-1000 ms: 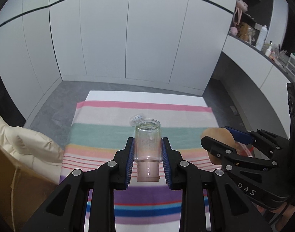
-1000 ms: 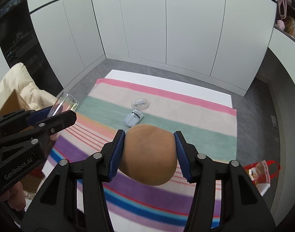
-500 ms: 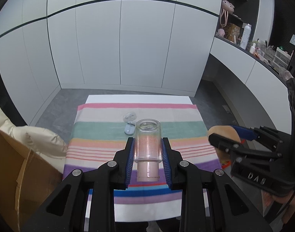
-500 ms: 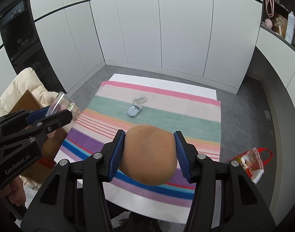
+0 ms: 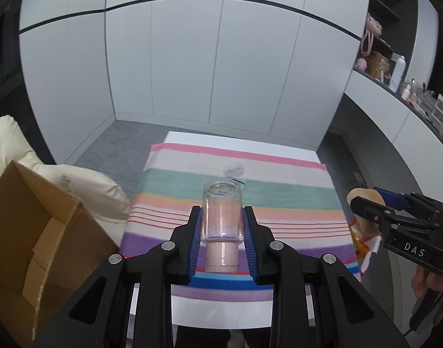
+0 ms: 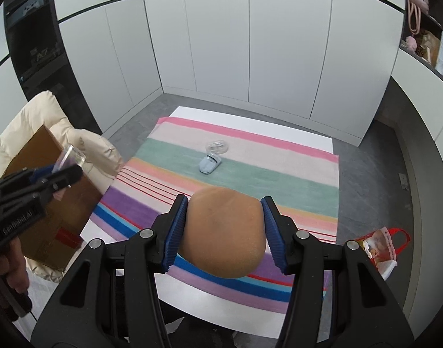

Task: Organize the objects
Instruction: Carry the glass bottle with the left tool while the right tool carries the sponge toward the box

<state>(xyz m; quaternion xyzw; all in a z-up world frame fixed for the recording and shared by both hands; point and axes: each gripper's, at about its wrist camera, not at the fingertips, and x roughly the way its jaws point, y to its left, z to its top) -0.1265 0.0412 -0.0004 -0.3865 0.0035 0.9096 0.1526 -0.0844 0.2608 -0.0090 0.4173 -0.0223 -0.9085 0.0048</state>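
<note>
The left tool (image 5: 222,233) is squeezed tight on a small clear bottle (image 5: 222,213). The bottle sits between the blue pads with its pink cap (image 5: 222,256) toward the camera and its clear bottom pointing away. It is held up in the air, above the near part of the striped cloth (image 5: 279,197).

The right tool (image 6: 225,229) is clamped on a round brown thing (image 6: 225,232). The brown thing fills the whole gap between the pads and sticks out at the front and below. It too hangs in the air over the near edge of the cloth.

A second ago both tools were lower and closer to the cloth. Now the cloth looks smaller and farther off, and the near white edge of the surface (image 6: 210,298) shows. The cardboard box (image 5: 33,249) on the left shows much more than before. Both grips look the same as before.

On the cloth lie a small light blue thing (image 6: 210,164) and a clear little case (image 6: 218,146), just beside each other, well away from both tools. The rest of the cloth is bare. The box stands open just off the left edge of the surface, next to a cream puffy coat (image 6: 47,121). A red and white bag (image 6: 381,249) lies on the floor off the right edge.
</note>
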